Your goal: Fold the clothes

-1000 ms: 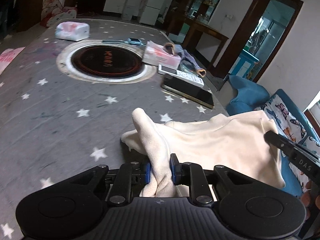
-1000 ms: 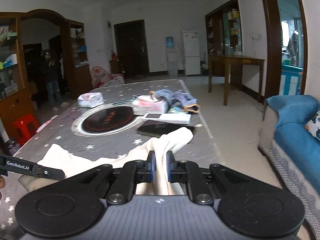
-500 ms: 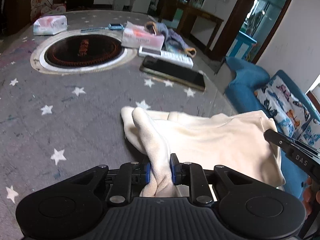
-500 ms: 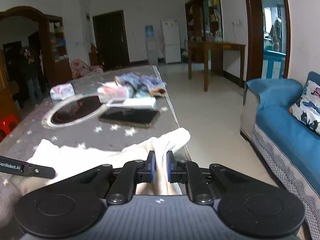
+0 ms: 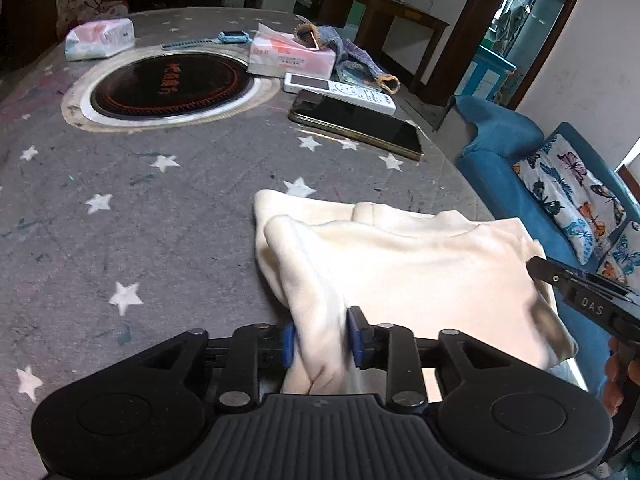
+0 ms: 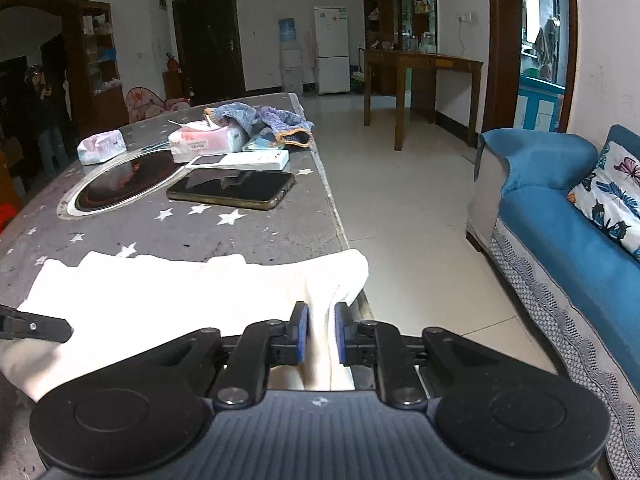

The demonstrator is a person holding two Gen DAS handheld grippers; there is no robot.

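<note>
Step in hand: laying down a fold of the cream garment [image 5: 420,264], flat now near the bench [image 5: 168,208] edge, right corner hanging just over it.
Left gripper [image 5: 320,334]: jaws opening, bunched cream cloth between the blue pads, hardly pinched any more, letting go of the left end.
Right gripper [image 6: 318,334]: jaws opening too, a narrow ridge of the same cloth between the pads, grip slackening at the right end.
Next move, by judgement: widen both pairs of jaws fully, draw back clear without dragging the fold, then pick fresh corners for the next fold; overhanging corner likely to slide off if tugged.
Count, left to right on the bench: two tissue packs, one at far left [image 5: 100,38], one pink-and-white [image 5: 290,56] past the ring.
Round inset hotplate [image 5: 168,84]: one.
Blue watch [image 5: 224,37]: one.
White remote [image 5: 340,92]: one.
Dark phone [image 5: 356,124]: one.
Blue knitted cloth [image 6: 264,118]: one heap, piece count unclear.
Cream garments: one.
Off the bench, right: one blue sofa [image 6: 560,216], one butterfly cushion [image 6: 616,196].
</note>
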